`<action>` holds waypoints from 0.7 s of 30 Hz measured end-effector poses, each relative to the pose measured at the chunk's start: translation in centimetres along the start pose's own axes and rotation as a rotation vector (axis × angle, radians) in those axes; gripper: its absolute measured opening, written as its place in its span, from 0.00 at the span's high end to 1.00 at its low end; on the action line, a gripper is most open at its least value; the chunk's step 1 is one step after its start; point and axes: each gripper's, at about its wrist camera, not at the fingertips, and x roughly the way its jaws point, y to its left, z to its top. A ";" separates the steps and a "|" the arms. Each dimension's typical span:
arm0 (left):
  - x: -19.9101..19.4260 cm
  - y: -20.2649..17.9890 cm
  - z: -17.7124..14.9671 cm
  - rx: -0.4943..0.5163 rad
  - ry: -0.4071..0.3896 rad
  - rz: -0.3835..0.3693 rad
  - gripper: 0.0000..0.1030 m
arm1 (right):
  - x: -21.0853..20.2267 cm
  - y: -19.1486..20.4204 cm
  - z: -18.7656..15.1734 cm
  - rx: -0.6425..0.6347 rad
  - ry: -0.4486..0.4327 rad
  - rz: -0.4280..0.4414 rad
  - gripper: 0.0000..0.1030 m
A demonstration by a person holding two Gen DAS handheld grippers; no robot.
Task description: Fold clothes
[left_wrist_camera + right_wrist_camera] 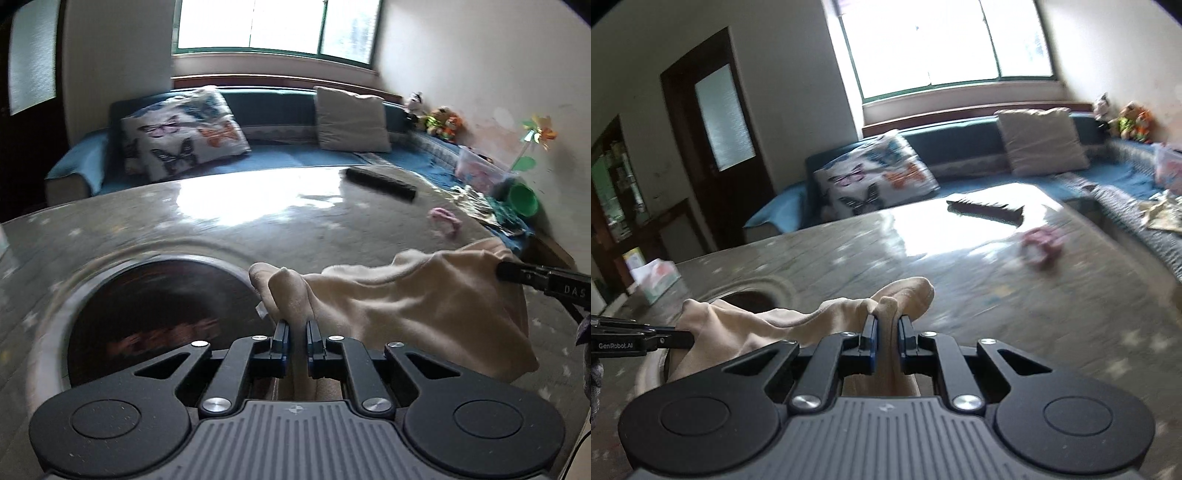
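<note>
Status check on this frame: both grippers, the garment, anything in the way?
Left gripper and right gripper both shut on the beige garment, stretched between them above the table. Pink item and dark bar lie farther off, clear.

The right gripper (887, 325) pinches a fold of the cream cloth (757, 325), which stretches left to the left gripper (687, 339), clamped on its far corner above a round recess (753, 295) in the grey table (960, 314). On the table lie a dark comb-like bar (986, 210), a blurred pink thing (1041, 243) and, at the left edge, a tissue box (655, 278). Behind stands a blue sofa (967, 184) with a butterfly cushion (875, 177) and a plain cushion (1041, 142) (soft toys (1132, 120) at its right end), under a bright window (945, 44), with a dark door (716, 122) to the left.
</note>
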 end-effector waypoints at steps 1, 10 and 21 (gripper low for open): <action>0.6 -0.8 0.5 0.006 0.002 -0.011 0.90 | -0.3 -1.0 0.5 0.003 -0.009 -0.021 0.91; 5.5 -6.0 3.3 0.047 0.032 -0.065 0.90 | -0.3 -6.7 3.1 0.013 -0.027 -0.144 0.90; 9.0 -7.5 3.8 0.070 0.083 -0.059 0.90 | 2.0 -10.6 2.5 0.050 0.016 -0.214 0.91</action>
